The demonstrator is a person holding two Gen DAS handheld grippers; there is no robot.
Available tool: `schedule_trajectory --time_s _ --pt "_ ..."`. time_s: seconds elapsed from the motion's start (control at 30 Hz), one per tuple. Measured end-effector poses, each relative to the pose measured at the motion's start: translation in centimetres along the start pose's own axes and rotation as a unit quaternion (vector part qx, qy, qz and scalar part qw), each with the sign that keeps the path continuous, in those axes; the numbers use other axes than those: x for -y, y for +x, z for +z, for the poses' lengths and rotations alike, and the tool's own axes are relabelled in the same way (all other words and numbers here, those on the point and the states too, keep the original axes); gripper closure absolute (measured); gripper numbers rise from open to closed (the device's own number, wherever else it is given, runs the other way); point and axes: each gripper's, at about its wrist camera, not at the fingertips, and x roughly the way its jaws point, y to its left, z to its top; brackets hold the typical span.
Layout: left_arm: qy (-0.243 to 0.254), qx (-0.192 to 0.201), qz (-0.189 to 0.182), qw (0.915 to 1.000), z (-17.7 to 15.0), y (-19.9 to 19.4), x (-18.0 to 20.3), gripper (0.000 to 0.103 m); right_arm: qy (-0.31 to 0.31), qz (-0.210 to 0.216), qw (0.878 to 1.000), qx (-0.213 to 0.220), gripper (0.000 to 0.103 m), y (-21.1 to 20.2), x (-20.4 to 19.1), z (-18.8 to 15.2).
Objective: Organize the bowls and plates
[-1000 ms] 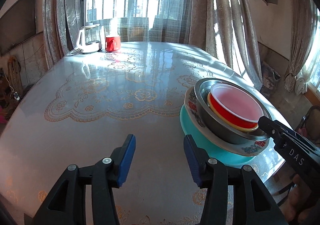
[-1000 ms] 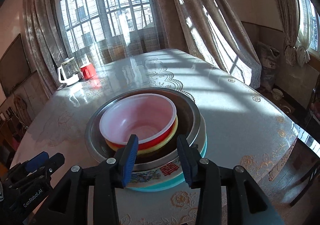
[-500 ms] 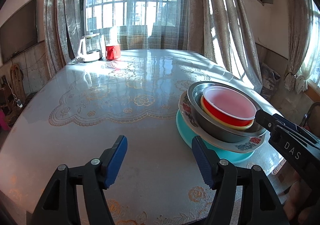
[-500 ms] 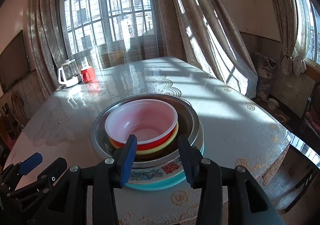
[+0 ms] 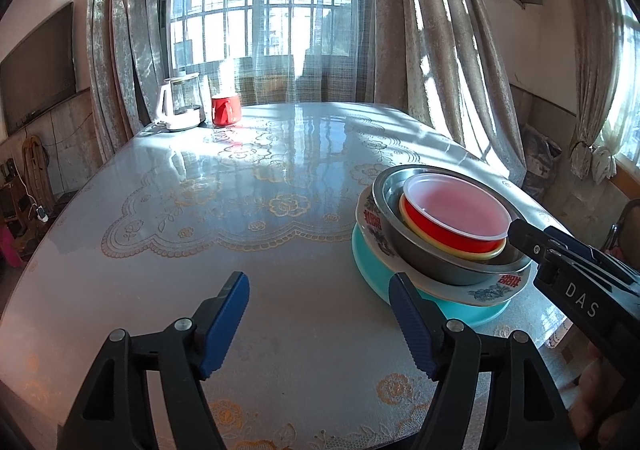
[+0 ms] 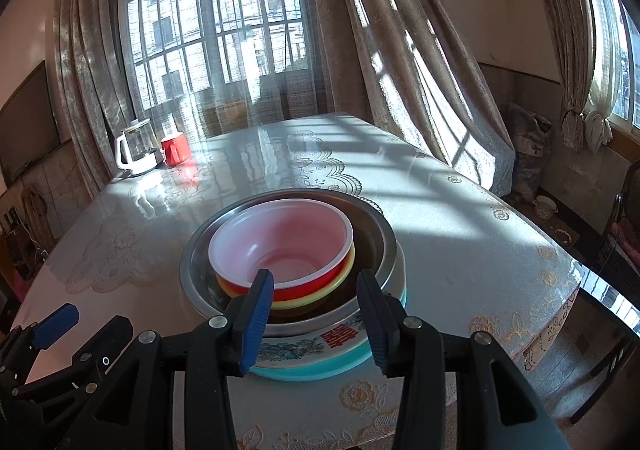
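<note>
The left black gripper with blue pads [image 5: 318, 304] has just been opening over the bare lace-patterned table [image 5: 240, 209], holding nothing. The right black gripper [image 6: 316, 302] is hovering apart, empty, before the red plastic bowl [image 6: 280, 250] nested in the steel bowl [image 6: 376, 238].

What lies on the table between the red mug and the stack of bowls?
Nothing: between the red mug and the stack of bowls only bare lace-patterned tablecloth shows in both views.

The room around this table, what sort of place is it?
Most likely a home dining room: a lace-patterned dining table by a curtained window, with an electric kettle and red mug.
</note>
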Motion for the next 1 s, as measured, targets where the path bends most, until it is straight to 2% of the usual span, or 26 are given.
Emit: schedule_trajectory --time_s 1.0 --pt "0.004 0.005 0.0 1.0 0.22 -0.38 0.2 0.028 0.001 0.003 1.0 -0.001 0.058 0.11 0.12 -0.06"
